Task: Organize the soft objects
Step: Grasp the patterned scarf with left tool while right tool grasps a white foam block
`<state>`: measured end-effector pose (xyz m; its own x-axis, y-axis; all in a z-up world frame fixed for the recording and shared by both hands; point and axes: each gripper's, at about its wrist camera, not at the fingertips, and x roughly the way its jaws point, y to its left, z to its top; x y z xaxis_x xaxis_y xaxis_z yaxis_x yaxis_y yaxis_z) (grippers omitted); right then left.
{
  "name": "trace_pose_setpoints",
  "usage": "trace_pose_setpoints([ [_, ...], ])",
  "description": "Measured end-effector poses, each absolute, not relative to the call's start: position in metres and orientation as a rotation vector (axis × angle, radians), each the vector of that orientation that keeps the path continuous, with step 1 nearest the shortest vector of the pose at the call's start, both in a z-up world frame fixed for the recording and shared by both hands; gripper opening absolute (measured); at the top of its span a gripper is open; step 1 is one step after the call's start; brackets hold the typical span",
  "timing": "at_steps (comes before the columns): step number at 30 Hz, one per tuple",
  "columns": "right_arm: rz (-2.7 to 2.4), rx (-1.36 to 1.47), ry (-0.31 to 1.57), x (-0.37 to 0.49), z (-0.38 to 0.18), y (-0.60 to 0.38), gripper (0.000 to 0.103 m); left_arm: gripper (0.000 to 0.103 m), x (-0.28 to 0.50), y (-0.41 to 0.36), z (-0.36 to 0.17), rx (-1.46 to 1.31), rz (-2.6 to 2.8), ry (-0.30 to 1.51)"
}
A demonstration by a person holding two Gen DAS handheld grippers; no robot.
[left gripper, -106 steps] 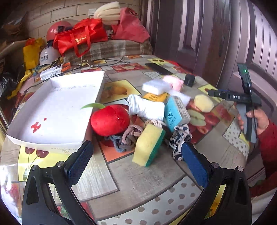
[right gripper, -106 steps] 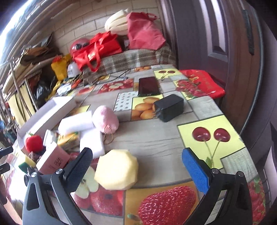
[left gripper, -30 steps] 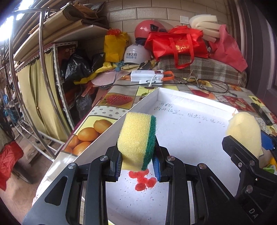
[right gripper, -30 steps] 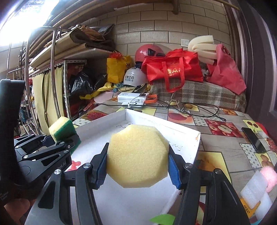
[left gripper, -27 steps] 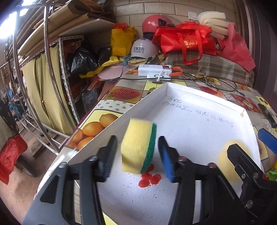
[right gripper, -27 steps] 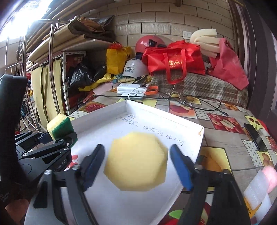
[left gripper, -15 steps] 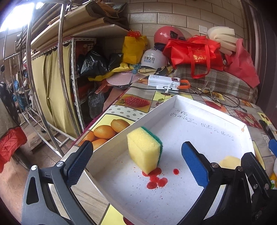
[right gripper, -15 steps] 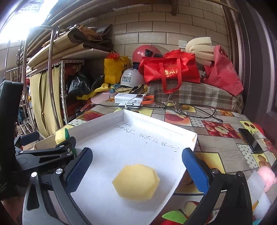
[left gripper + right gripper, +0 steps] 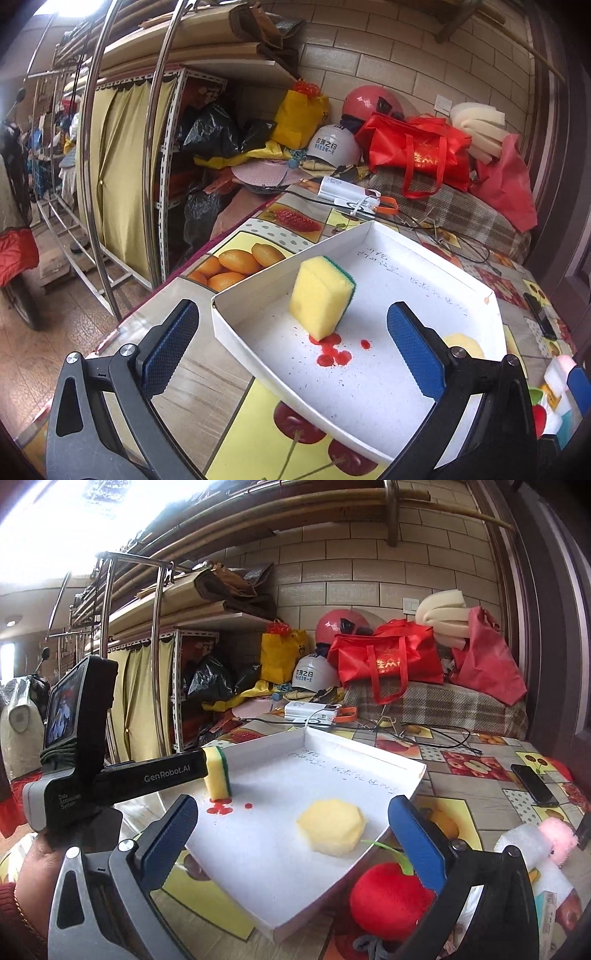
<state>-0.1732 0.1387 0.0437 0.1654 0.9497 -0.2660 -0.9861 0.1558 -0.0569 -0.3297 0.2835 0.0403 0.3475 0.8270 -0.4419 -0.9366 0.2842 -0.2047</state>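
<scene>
A yellow-and-green sponge (image 9: 320, 297) stands on edge in the white shallow box (image 9: 236, 328), by red stains. It also shows in the right wrist view (image 9: 218, 777). A round pale-yellow sponge (image 9: 331, 826) lies flat in the box (image 9: 402, 775); in the left wrist view (image 9: 463, 341) it is partly hidden. My left gripper (image 9: 291, 343) is open and empty, drawn back from the box. My right gripper (image 9: 291, 840) is open and empty above the box's near edge.
A red plush apple (image 9: 388, 901), white foam blocks (image 9: 524, 845) and a pink plush (image 9: 557, 836) lie right of the box. A phone (image 9: 533, 780) lies farther right. Bags, helmets and cables crowd the table's back. A metal rack stands to the left.
Both grippers opened and let go: the yellow-and-green sponge and the round yellow sponge now rest in the box. Both grippers have drawn back and up.
</scene>
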Motion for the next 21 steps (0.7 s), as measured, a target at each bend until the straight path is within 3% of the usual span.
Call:
trace_pose_setpoints([
  [6,1.388,-0.21,0.155,-0.156,0.046,0.111,0.103,0.103,-0.294,0.227,0.048,-0.226,1.109,0.308],
  [13,1.287,-0.204,0.035,-0.104,0.052,0.053,0.103,0.103,-0.26,0.182,0.047,-0.221,0.855,0.366],
  [17,1.128,-0.196,0.129,-0.033,0.051,0.026,0.103,0.103,-0.234,0.166,0.045,-0.157,0.683,0.431],
  [21,1.01,-0.15,0.347,0.053,0.044,0.005,0.103,0.103,-0.223,0.142,0.045,-0.2,0.41,0.464],
])
